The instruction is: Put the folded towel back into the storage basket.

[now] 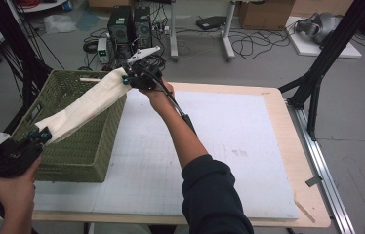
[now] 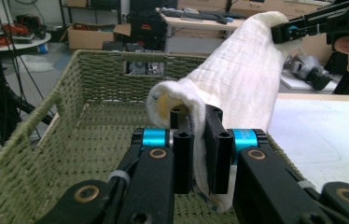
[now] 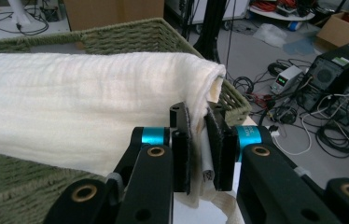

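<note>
Holding the cloth (image 1: pixel 85 105) by both ends, you have it stretched in the air above the basket (image 1: pixel 80 146). Your left claw (image 1: pixel 41 135) sits at about 8 o'clock in the high view, over the basket's near left corner, and its jaws are closed tight on one end of the cloth. In the left claw view that end (image 2: pixel 210 93) is pinched between the two black jaws, with a small rolled fold rising above them and a little fabric hanging below.

Your right claw (image 1: pixel 128 78) is up at about 11 o'clock in the high view, over the basket's far right corner, and it too is clamped on the cloth. In the right claw view the fabric (image 3: pixel 84 102) runs off toward 9 o'clock from the jaws, and a thin edge with a printed label is squeezed between them.

The cloth is cream, loosely folded lengthwise into a long band, and it runs on a slant from the left claw up to the right one. It looks to hang clear of the basket floor; whether it brushes the right rim, you cannot tell from these views.

The basket is green and woven, with a handle slot in its end wall, and it stands on the table (image 1: pixel 268 97) at the left side, partly on the white mat (image 1: pixel 210 146). Your right forearm crosses the mat from 6 o'clock toward 11 o'clock.
</note>
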A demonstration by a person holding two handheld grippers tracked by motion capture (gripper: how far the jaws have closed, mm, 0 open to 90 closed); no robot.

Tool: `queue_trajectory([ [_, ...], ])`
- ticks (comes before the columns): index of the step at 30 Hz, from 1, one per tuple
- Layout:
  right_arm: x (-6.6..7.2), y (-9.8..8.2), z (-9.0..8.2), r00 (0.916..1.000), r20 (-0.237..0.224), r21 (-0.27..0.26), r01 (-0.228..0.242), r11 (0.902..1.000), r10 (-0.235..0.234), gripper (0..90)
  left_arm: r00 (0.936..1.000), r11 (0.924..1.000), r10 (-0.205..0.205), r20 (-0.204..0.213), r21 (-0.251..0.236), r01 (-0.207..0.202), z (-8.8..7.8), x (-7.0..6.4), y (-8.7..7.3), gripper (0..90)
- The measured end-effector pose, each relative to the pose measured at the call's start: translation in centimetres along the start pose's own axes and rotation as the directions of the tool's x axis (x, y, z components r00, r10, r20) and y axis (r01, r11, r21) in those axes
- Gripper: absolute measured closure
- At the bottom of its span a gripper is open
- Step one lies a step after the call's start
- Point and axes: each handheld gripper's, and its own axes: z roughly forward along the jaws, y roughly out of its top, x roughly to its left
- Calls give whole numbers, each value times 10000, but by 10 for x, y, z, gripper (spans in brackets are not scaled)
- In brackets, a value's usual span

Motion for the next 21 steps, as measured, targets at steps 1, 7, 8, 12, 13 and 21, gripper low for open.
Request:
queue_trajectory([
  [1,1,1,1,10000,-32,-13,8,10000,-8,819,10000,10000,-18,-35,-10,18,-1,1,0,832],
  [7,8,7,11,9998,-160,-11,88,10000,-88,819,9998,9999,-88,-179,-79,86,-7,7,-1,832],
  [8,9,8,13,9998,-166,13,80,10000,-80,819,9997,9999,-103,-205,-77,101,-8,8,-1,832],
  [12,13,11,21,9994,-301,67,165,9998,-163,819,9994,9998,-170,-311,-76,168,-12,13,-4,832],
  [13,14,12,23,9992,-333,70,220,9997,-218,819,9993,9998,-206,-326,-76,204,-12,14,-4,832],
  [21,20,19,35,9988,-415,34,278,9996,-277,818,9983,9994,-326,-477,-142,320,-17,21,-7,832],
])
